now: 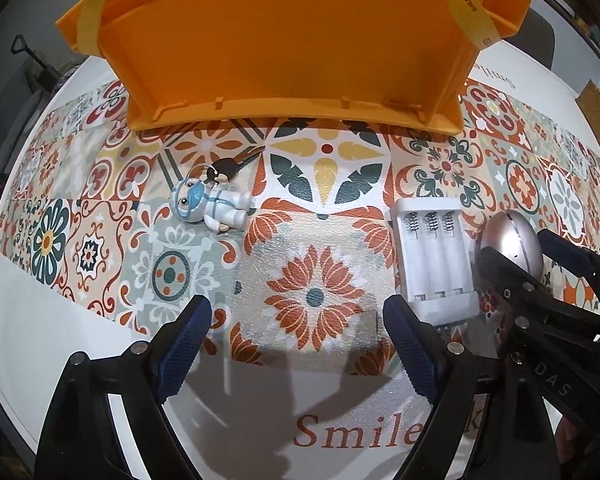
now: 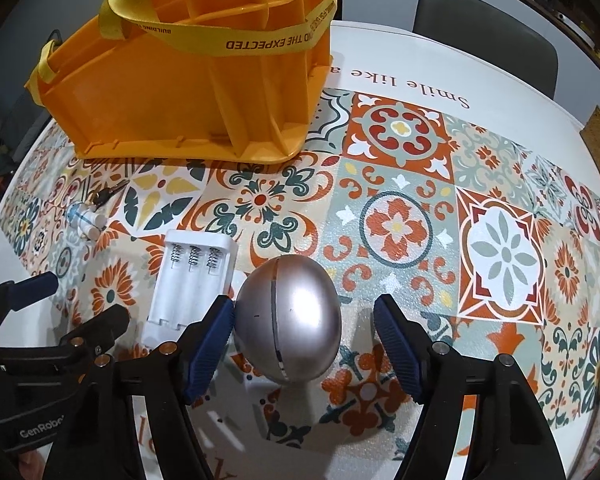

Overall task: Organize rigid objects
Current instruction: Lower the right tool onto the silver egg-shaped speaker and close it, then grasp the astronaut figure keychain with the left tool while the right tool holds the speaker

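Sorting (image 2: 204,80) looks barely begun: charger (image 2: 192,280), figure keychain (image 1: 212,204) and silver egg (image 2: 288,320) lie on the tabletop (image 2: 420,200) outside the orange bin, left claw (image 1: 296,344) apart over bare tabletop, right claw (image 2: 304,332) apart astride the egg, not clamped.

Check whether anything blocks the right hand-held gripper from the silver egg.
Nothing visible does. The silver egg already sits between the open fingers of the right hand-held gripper; the white battery holder lies beside it, outside the fingers.
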{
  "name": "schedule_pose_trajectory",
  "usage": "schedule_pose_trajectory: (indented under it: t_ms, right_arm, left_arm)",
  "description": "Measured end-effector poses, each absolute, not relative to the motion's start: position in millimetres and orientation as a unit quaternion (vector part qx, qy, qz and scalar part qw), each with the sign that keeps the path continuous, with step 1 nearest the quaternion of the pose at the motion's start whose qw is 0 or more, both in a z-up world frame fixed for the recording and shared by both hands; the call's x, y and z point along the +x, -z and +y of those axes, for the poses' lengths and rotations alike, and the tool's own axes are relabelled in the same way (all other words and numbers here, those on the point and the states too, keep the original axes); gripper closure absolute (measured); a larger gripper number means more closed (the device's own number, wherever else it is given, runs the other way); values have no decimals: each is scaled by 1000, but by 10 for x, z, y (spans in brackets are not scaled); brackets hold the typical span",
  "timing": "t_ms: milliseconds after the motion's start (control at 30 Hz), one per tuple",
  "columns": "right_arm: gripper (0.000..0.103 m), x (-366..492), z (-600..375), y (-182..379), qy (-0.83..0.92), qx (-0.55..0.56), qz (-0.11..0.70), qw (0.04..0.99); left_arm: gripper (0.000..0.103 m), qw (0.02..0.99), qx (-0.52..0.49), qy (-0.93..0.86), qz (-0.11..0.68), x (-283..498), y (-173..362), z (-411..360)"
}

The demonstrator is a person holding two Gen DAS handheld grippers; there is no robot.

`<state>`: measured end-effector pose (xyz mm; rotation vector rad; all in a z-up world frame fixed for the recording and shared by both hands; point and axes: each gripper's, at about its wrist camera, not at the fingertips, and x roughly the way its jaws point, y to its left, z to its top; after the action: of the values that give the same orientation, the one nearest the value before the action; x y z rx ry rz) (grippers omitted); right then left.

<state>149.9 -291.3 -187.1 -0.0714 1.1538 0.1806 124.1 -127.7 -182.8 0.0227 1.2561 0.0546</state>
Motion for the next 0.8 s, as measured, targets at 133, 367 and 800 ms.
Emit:
schedule_pose_trajectory:
  t_ms: [133,367,800]
  right_arm:
    - [36,1528,-2903,1925,-88,-32,548,831]
    - [50,1492,-2851,1923,-87,-45,539,836]
    - [50,1308,-2929,1697,-59,-9,529,847]
  left_arm:
    - [15,808,11,-25,588,1245,1846,-1266]
    - [15,810,16,-21,586,1234,1870,-1255]
    - [15,829,22,4,559,1099,1672,-1235]
